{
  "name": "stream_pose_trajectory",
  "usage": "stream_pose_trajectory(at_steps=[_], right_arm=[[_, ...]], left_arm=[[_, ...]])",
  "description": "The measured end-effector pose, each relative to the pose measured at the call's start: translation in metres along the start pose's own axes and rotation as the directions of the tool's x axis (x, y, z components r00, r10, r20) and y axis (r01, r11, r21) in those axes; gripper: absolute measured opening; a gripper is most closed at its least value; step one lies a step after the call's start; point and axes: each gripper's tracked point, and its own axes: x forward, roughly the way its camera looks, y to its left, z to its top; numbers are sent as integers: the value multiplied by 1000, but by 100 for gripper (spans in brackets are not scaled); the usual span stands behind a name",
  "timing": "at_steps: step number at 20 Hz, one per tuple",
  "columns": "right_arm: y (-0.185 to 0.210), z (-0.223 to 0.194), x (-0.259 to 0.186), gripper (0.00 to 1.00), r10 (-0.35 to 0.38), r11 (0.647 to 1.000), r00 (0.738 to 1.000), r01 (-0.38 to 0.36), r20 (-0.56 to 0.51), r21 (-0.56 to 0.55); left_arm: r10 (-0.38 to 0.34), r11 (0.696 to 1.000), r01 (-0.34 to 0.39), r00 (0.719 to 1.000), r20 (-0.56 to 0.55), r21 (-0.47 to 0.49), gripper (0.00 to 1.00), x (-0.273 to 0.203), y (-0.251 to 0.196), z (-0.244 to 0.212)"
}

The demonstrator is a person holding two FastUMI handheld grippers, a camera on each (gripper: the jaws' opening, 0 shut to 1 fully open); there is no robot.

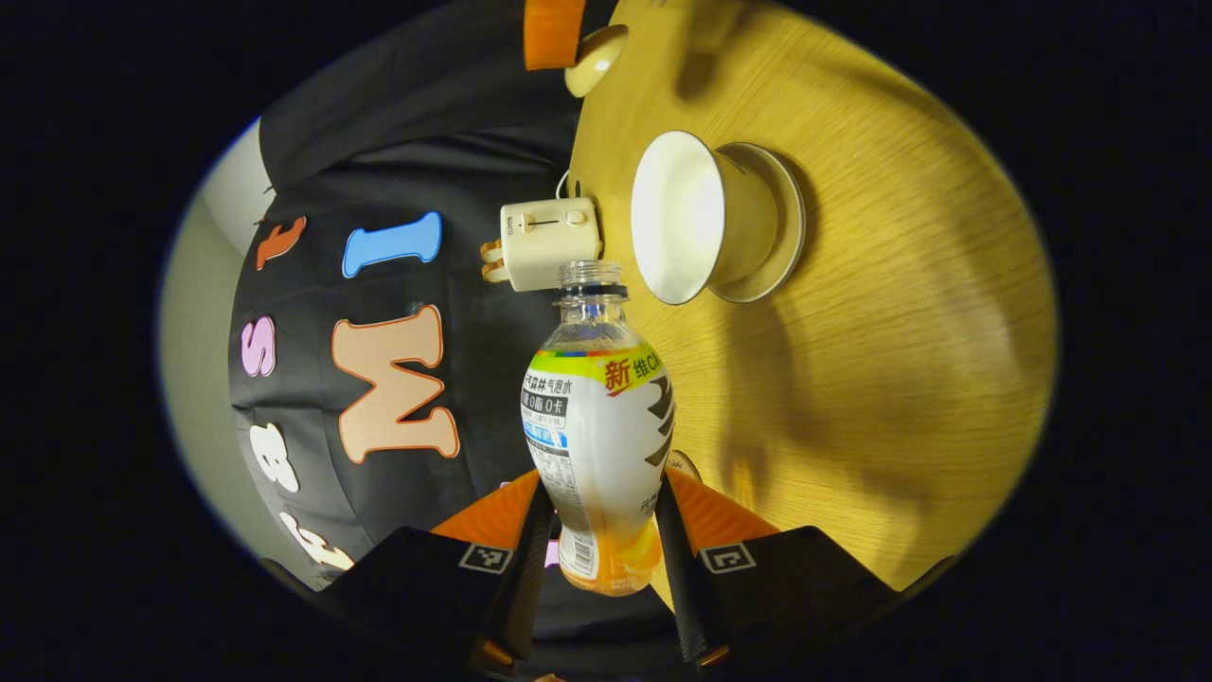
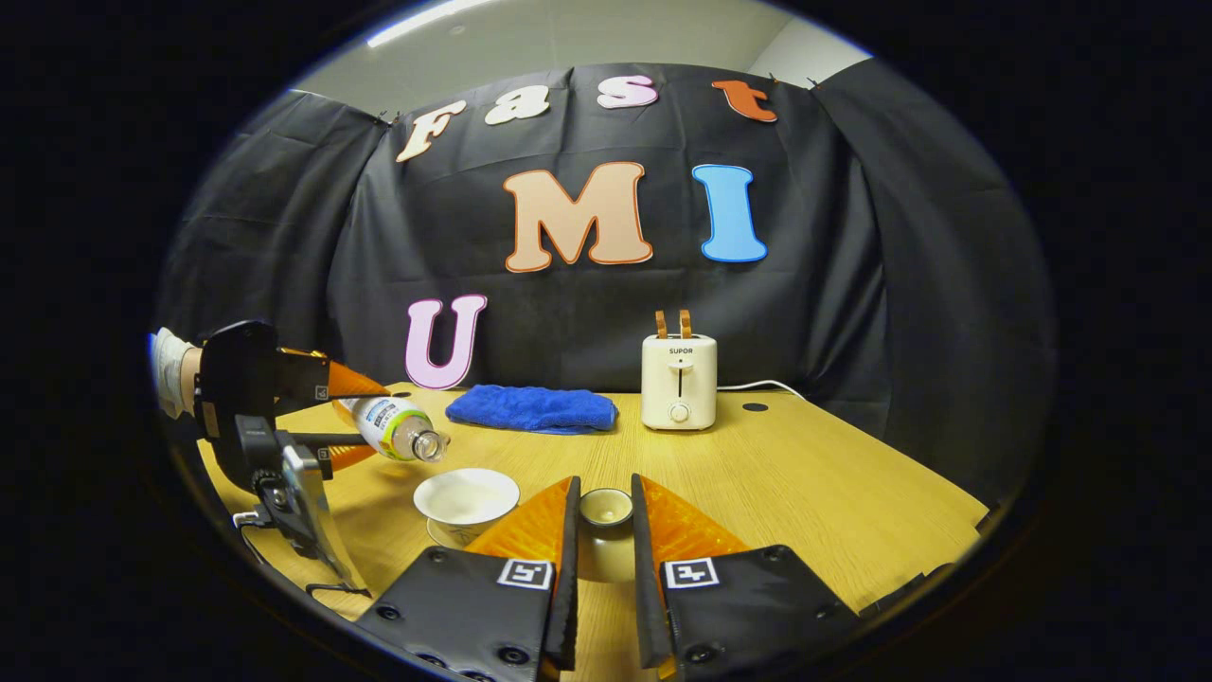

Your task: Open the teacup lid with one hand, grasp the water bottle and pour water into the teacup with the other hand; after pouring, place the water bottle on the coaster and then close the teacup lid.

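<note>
So my left tongs are out at the left side of the right gripper view, clamped on the water bottle down near its base. The bottle's tipped over pretty much flat, long axis sideways, and its open mouth, cap off, points right and a touch down, hanging just above the near-left rim of the teacup. The cup sits open on its saucer on the bench, just under the bottle's neck. Can't tell if any water is coming out.

Next over, my right tongs are clamped on the teacup lid, held up clear beside the cup. Behind all that there's a blue cloth, folded, near the back edge, then a toaster to its right with its cord running off.
</note>
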Motion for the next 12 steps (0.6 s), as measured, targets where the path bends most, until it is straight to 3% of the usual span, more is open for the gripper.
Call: stream_pose_trajectory(at_steps=[7, 12], right_arm=[[5, 5, -4, 27, 14, 1000, 1000, -14, 11, -6], [8, 5, -4, 29, 22, 1000, 1000, -22, 10, -6]], left_arm=[[-26, 994, 29, 999, -28, 110, 57, -1, 7, 0], [-48, 981, 56, 998, -49, 186, 57, -2, 10, -2]])
